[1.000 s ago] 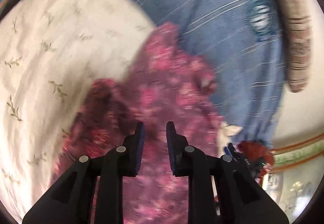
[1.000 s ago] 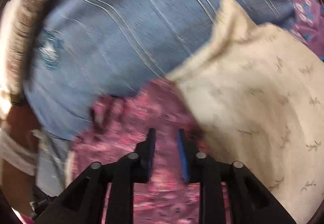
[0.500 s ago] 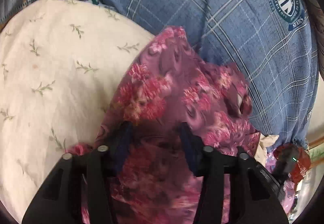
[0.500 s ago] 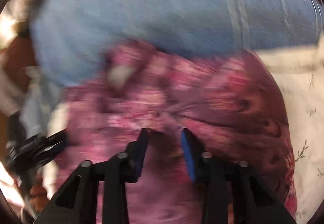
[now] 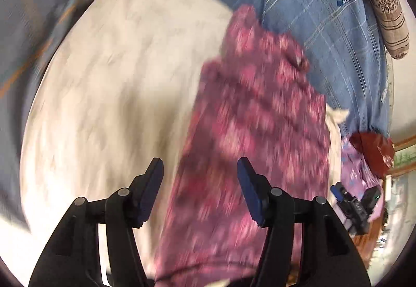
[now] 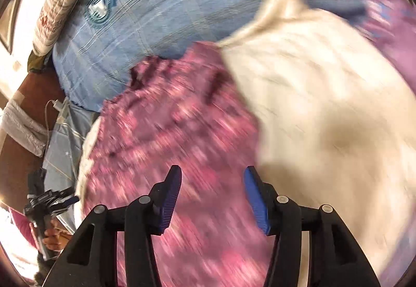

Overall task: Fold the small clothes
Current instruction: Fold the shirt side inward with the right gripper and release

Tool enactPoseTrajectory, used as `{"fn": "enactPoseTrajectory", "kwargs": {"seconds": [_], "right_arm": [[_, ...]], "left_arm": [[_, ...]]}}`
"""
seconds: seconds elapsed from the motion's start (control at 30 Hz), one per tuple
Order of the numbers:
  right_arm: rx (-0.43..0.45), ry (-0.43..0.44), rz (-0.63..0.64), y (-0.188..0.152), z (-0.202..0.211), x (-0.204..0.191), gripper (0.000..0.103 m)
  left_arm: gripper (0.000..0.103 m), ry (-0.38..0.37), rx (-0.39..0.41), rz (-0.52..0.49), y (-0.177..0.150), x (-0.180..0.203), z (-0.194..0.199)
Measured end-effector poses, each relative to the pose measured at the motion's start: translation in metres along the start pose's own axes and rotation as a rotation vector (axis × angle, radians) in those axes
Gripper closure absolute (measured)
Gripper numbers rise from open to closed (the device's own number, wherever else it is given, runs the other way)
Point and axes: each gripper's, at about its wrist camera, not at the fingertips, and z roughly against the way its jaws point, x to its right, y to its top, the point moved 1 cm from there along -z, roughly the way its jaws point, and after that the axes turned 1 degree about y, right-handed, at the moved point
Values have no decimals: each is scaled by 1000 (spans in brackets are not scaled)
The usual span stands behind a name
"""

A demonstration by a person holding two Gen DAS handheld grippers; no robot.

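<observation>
While both views are smearing with motion, I am looking down at the pink floral garment [image 5: 249,131], which is lying bunched on the cream sprigged cushion [image 5: 117,94], with the blue checked pillow [image 5: 325,35] just beyond it. My left gripper [image 5: 200,178] is standing with its jaws apart, having just been opening, and nothing is pressed between the pads; the cloth is lying below and ahead of it. My right gripper [image 6: 213,185] is likewise parted after opening, gripping nothing. From the cushion, the garment's long axis is running away from me towards the pillow, so I am judging both hands about equally near its closer end, the left towards the cushion side.
</observation>
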Motion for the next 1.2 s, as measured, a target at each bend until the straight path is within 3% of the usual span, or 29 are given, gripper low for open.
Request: {"fn": "enactPoseTrajectory", "kwargs": {"seconds": [0.17,0.3,0.5,0.7,0.77,0.83,0.87,0.97,1.07,1.2], "right_arm": [[-18,12,-152,-68,37,51,50],[-73,48,-189,-115,53,78,52],[-152,143,-120,-152,53,65,52],[-85,192,-110,-164,57,70,53],[-93,161,-75,-165,58,68,69],[-103,165,-60,-167,59,70,88],[-101,147,-58,-168,59,74,96],[-95,175,-109,-169,63,79,98],[-59,258,-145,-167,76,75,99],[-16,391,-197,-153,91,66,99]], "left_arm": [[45,-16,-83,35,-51,-16,2],[45,-64,-157,50,-77,-23,-11],[33,-127,-194,107,-86,-22,-12],[33,-156,-223,95,-106,-23,-18],[42,-131,-205,61,-109,-19,-16],[97,-105,-202,5,-113,-16,-17],[98,-116,-218,-6,-117,-15,-20],[98,-158,-197,1,-119,-17,-15],[99,-300,-167,-29,-118,-5,2],[98,-377,-98,-83,-105,18,21]]}}
